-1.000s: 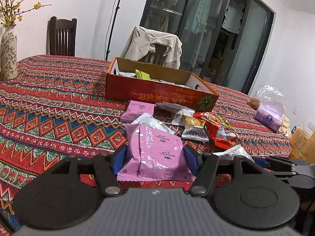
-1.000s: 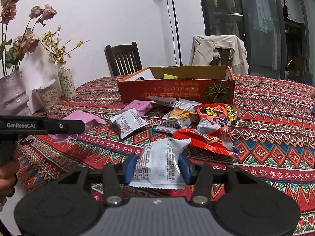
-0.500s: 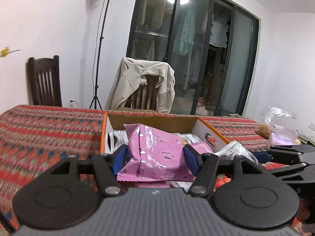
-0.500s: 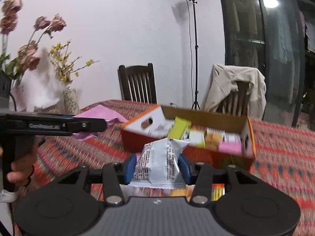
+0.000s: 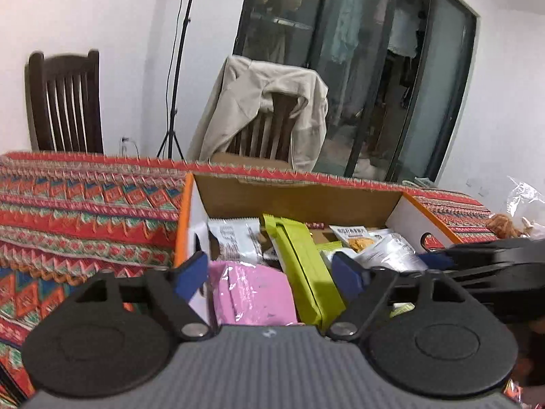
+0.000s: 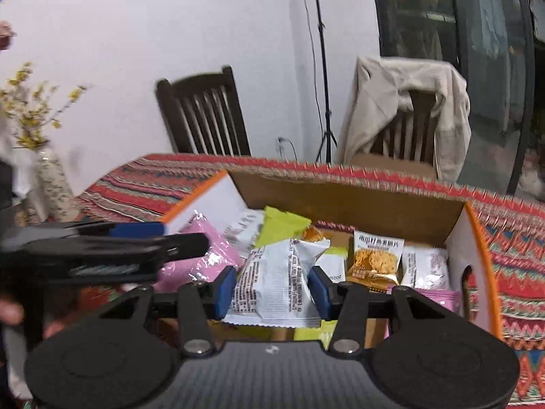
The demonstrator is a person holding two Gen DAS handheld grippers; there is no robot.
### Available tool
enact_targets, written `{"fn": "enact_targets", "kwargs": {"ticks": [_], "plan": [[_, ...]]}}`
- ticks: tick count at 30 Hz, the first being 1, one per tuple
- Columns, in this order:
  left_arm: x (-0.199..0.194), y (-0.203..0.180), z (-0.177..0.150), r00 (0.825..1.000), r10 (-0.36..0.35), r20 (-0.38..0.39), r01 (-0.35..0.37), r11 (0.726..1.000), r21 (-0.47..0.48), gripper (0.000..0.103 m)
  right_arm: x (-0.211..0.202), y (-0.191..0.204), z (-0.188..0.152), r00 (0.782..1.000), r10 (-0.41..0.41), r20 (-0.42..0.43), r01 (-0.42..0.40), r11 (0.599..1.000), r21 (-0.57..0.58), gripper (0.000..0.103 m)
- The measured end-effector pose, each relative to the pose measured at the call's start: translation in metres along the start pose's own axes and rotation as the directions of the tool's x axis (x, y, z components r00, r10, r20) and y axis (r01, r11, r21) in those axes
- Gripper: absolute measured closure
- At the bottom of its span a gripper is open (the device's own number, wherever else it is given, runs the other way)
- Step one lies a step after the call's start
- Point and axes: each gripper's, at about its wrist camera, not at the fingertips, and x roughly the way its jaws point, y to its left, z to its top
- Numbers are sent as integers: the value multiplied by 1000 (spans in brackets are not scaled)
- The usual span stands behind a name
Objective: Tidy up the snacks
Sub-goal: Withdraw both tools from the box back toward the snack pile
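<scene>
- The worktop (image 5: 85,211), under a red patterned cloth, carries an open cardboard box (image 5: 299,201) with orange edges.
- Behind it stand a dark wooden chair (image 5: 64,102) and a second chair draped with a beige jacket (image 5: 269,102).
- The box holds mixed snacks: a lime-green packet (image 5: 303,266), white packets, and a biscuit packet (image 6: 374,259) toward its right side.
- The left gripper (image 5: 269,272) hangs over the box's near left corner, jaws spread wide and gripping nothing; a pink packet (image 5: 252,293) lies in the box right below them.
- The right gripper (image 6: 272,286) has its jaws clamped on a white snack packet (image 6: 276,283), held above the box's middle.
</scene>
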Motion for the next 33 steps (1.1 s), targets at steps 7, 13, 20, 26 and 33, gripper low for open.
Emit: {"fn": "enact_targets", "kwargs": {"ticks": [7,13,20,26,33], "plan": [[-39,18,17,998,35,58,-33,999,-31,14,26,13,-8,990,128,-65,-127,992,16,45],[-72,4,20,997,40,67,-41,999,25,12,-6,19,3,998,58,1,-58,998,-17,36],[-135,-30,8,993,44,110,-57,991,124,4,-95,5,3,994,12,111,-7,999,-48,30],[-192,-62,-34,985,68,161,-99,976,192,0,-178,-11,-40,986,-18,168,29,998,-62,19],[-231,-88,-97,989,35,141,-55,988,143,0,-255,-17,-116,977,-79,197,90,995,-46,6]]}}
